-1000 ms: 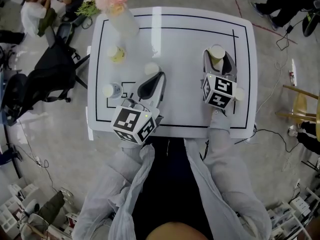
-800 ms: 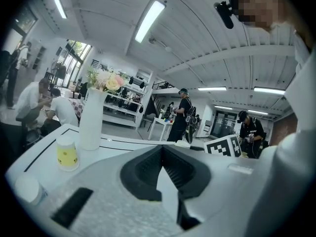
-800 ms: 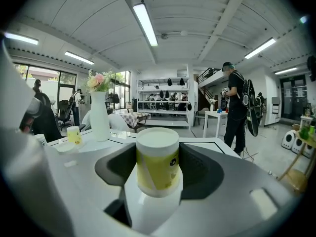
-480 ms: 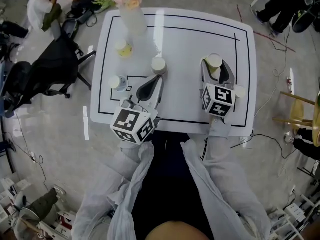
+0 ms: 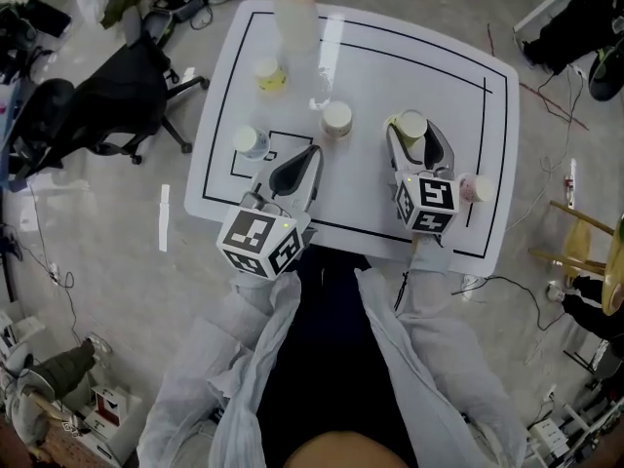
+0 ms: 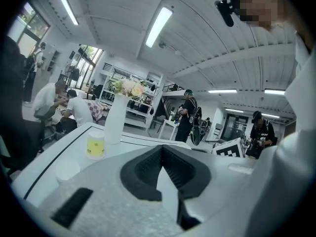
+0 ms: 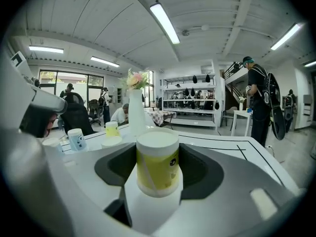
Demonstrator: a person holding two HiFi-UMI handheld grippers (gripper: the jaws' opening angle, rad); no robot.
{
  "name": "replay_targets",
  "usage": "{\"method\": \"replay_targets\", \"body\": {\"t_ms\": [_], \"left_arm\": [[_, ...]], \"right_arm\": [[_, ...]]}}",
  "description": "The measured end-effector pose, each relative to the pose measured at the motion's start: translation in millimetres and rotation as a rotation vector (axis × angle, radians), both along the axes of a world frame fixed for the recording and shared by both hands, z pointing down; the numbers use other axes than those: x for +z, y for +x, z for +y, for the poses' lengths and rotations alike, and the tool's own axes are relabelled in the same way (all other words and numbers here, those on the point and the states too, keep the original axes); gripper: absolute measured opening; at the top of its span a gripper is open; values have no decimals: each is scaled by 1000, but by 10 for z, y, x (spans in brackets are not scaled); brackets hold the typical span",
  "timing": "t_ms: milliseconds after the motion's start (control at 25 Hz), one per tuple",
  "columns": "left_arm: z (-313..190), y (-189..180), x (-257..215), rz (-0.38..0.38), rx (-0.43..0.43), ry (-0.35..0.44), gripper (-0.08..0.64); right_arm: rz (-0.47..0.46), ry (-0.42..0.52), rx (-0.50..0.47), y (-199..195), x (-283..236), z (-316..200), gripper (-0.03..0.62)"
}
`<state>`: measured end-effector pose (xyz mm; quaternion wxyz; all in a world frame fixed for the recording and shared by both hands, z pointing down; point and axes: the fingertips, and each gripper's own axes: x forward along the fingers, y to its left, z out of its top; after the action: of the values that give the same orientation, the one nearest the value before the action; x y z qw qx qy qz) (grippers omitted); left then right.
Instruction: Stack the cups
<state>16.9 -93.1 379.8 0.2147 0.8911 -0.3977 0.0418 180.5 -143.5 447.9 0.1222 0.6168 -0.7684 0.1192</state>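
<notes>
White bench (image 5: 370, 66), rectangular, with a black border line; it carries all items below. Black office chair (image 5: 107, 105), on the floor off the bench's left edge. White vase (image 5: 297, 27) with pale flowers, upright at the far edge, left of centre. Left hand-held gripper (image 5: 312, 151), over the near-left part of the bench, jaws clenched tip to tip with nothing between them. Right hand-held gripper (image 5: 413, 133), over the near-right part, grasping a yellow cup (image 7: 158, 167), upright with its white top showing; whether the cup rests on the bench cannot be told. Second yellow cup (image 5: 268, 73), towards the far-left corner, just left of the vase. Tan-sided cup (image 5: 336, 118), mid-bench, just beyond the left gripper's tips. Blue cup (image 5: 249, 142), near the left edge. Pink cup (image 5: 475, 187), near the right edge, beside the right gripper's marker cube.
</notes>
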Motion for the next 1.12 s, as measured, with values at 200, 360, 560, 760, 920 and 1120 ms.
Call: {"method": "replay_targets", "body": {"t_ms": [200,360,560,760,920,1120], "left_arm": [[5,-113,13,2,-20,-2,3],[-7,-184,29,2,-34,-6,2],[-56,-283,59,1,-54,-13,3],[-80,-317,66,0,-57,-17,3],[-97,-314,76,-2,-52,-19,3],[-106,-343,105,-4,-54,-29,3]], "right_arm": [[-10,11,-111,-265,45,-34,275],[-5,17,-179,-416,76,-48,275],[6,-3,-230,-531,201,-41,275],[-8,-16,-258,-599,300,-41,275],[-18,-31,-253,-585,380,-84,275],[-5,-41,-257,-586,450,-124,275]]}}
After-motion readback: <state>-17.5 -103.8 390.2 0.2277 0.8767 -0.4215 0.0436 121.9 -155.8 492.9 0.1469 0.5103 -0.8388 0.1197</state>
